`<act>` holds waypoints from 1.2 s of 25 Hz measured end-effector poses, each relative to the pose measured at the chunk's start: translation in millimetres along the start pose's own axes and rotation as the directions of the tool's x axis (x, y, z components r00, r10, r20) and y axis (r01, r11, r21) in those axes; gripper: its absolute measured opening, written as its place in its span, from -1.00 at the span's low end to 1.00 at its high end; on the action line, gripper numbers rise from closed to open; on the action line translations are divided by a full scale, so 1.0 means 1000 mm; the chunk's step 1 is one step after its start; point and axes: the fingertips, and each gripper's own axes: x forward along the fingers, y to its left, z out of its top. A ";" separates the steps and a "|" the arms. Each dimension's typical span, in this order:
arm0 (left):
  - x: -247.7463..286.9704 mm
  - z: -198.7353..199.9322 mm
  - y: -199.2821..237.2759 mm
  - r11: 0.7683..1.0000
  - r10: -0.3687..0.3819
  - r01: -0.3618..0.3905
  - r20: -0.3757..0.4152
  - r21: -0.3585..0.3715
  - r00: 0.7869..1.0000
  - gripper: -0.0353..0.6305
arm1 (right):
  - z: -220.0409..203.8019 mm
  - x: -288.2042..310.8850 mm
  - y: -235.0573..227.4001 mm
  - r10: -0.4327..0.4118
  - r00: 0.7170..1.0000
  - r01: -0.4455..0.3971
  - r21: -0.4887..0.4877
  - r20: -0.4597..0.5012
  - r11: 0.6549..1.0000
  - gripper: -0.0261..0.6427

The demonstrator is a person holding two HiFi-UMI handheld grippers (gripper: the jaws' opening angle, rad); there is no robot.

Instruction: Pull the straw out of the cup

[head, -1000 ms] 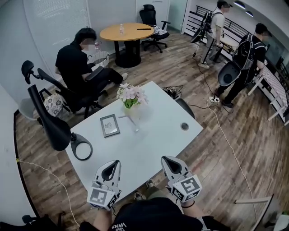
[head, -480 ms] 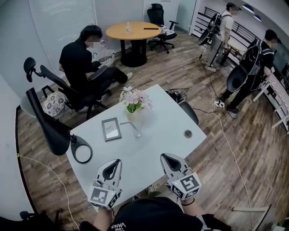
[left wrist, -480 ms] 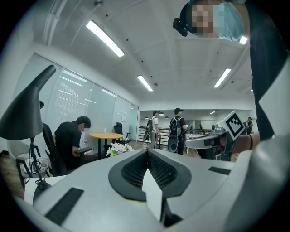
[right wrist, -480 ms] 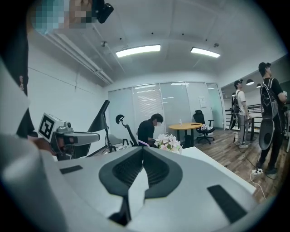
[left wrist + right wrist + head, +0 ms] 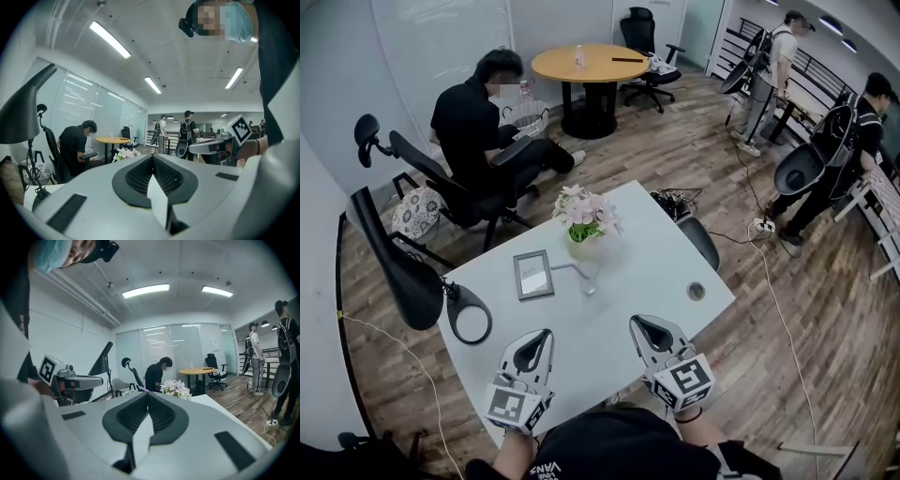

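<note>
A small clear cup (image 5: 587, 277) stands on the white table (image 5: 656, 262), just in front of the flower vase. A thin straw (image 5: 564, 268) leans out of it toward the left. Both grippers hover over the table's near edge, well short of the cup. My left gripper (image 5: 542, 337) is shut with nothing in it. My right gripper (image 5: 637, 323) is also shut and empty. Each gripper view shows the jaws meeting along a seam. The cup is hidden behind the jaws in both gripper views; only the flowers (image 5: 123, 153) (image 5: 177, 387) show above them.
A grey picture frame (image 5: 532, 274) lies left of the cup, and the flower vase (image 5: 584, 217) stands behind it. A black desk lamp with a ring base (image 5: 469, 314) sits at the table's left edge. A cable hole (image 5: 697, 292) is at the right. A seated person (image 5: 483, 131) and office chairs are beyond.
The view has drawn nearer to the table, and both grippers have come forward over its near edge. Both stayed shut.
</note>
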 end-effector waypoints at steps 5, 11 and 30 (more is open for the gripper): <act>0.017 -0.003 0.002 1.000 -0.001 0.001 -0.020 -0.004 1.000 -0.86 | -0.008 0.014 -0.010 0.010 1.000 -0.010 0.001 -0.008 1.000 -0.87; 0.031 -0.016 0.008 1.000 -0.023 0.023 -0.027 -0.003 0.999 -0.86 | -0.013 0.035 -0.016 0.026 0.999 -0.026 0.000 -0.025 1.000 -0.87; 0.037 -0.017 0.039 0.997 0.073 -0.075 -0.044 -0.037 0.996 -0.86 | -0.037 0.116 -0.010 0.147 0.986 -0.154 -0.092 -0.075 0.984 -0.87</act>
